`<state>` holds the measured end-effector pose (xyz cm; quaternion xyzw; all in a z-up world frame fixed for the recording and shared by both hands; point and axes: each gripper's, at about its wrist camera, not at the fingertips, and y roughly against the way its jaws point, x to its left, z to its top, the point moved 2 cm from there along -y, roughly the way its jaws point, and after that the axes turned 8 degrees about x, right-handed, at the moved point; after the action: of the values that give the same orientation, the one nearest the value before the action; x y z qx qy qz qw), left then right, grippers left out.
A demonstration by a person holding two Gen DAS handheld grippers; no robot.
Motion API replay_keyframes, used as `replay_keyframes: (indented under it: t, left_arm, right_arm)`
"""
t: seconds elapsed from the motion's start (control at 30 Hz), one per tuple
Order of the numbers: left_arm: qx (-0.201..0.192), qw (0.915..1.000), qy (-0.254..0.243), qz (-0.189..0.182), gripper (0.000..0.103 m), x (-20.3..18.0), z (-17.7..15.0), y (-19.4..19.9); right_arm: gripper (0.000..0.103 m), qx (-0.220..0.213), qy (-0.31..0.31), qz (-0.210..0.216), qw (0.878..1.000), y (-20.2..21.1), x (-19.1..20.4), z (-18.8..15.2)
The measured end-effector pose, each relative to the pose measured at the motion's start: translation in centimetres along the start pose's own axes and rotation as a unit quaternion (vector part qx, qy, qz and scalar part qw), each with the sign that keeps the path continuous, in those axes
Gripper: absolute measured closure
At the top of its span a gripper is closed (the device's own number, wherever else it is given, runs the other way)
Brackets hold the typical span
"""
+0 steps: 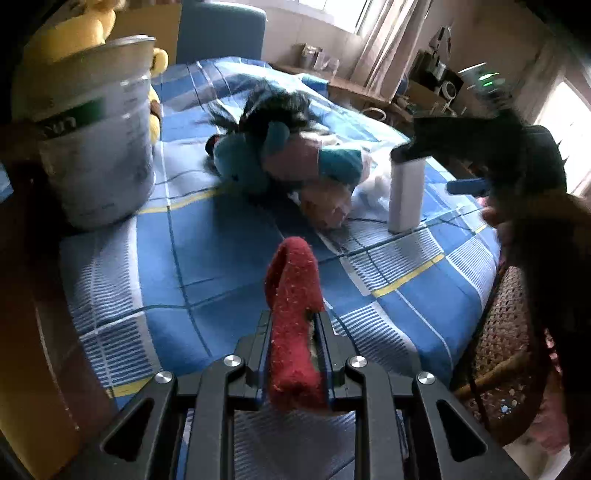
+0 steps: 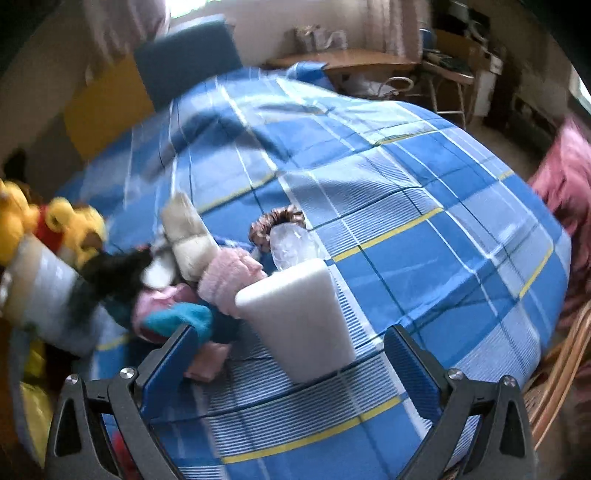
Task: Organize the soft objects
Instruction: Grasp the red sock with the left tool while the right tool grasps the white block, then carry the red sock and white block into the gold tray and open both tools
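Nearest the left wrist camera, the left tool [image 1: 295,332] has its jaws drawn in narrow on a dark red fuzzy sock [image 1: 293,295]; the sock stands up between the pads, its toe curling over above them and its lower end hanging below, clear of the blue, white and yellow checked bedspread [image 1: 207,266]. The right tool [image 2: 291,354] stands wide open and holds nothing; a white rounded rectangular block [image 2: 299,317] stands upright on the bedspread just ahead, between the two blue-padded fingers [image 2: 173,354] but touching neither. Just beyond the block lies the unsorted heap: a pink fuzzy sock [image 2: 229,280], a teal plush toy with black hair [image 1: 255,155], a beige rolled sock [image 2: 186,229], and farther on a brown scrunchie [image 2: 277,221] beside a clear crinkled plastic piece [image 2: 288,247]. At the far left stands a translucent grey plastic bucket [image 1: 99,147], with a yellow plush bear [image 1: 74,29] behind it. Judgement: the task is at an early stage; one sock is in hand but not yet put away, the heap is still to be dealt with, and the bucket is the probable receptacle, though its contents cannot be seen.
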<state>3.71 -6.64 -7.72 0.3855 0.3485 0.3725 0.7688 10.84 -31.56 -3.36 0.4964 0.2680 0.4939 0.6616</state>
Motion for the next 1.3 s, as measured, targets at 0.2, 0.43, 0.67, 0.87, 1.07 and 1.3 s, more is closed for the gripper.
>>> replay_keyframes:
  t: [0.2, 0.43, 0.67, 0.87, 1.07, 1.3]
  left_arm:
    - [-0.027, 0.9996, 0.007, -0.009, 0.081, 0.6, -0.2, 2.7]
    - [-0.08, 0.9897, 0.117, -0.018, 0.081, 7.0, -0.6, 8.1]
    - [-0.108, 0.9603, 0.255, 0.034, 0.081, 17.3, -0.6, 10.6]
    - [-0.092, 0.9468, 0.301, 0.067, 0.081, 22.7, 1.3, 9.3]
    - [-0.064, 0.9458, 0.305, 0.091, 0.08, 25.2, 2.9, 6.1]
    - [-0.047, 0.9464, 0.288, 0.139, 0.07, 26.1, 4.4, 4.1]
  right_arm:
    - [0.028, 0.038, 0.023, -0.044, 0.998, -3.3, 0.2, 0.6]
    - [0.048, 0.023, -0.008, -0.044, 0.999, -3.8, -0.6, 0.2]
    - [0.048, -0.011, -0.04, -0.011, 0.999, -2.4, -1.6, 0.4]
    - [0.048, -0.036, -0.055, -0.007, 0.998, -1.6, -2.0, 0.5]
    - [0.048, -0.044, -0.063, -0.007, 0.997, -1.4, -2.3, 0.5]
    - [0.048, -0.043, -0.063, -0.007, 0.997, -1.5, -2.3, 0.5]
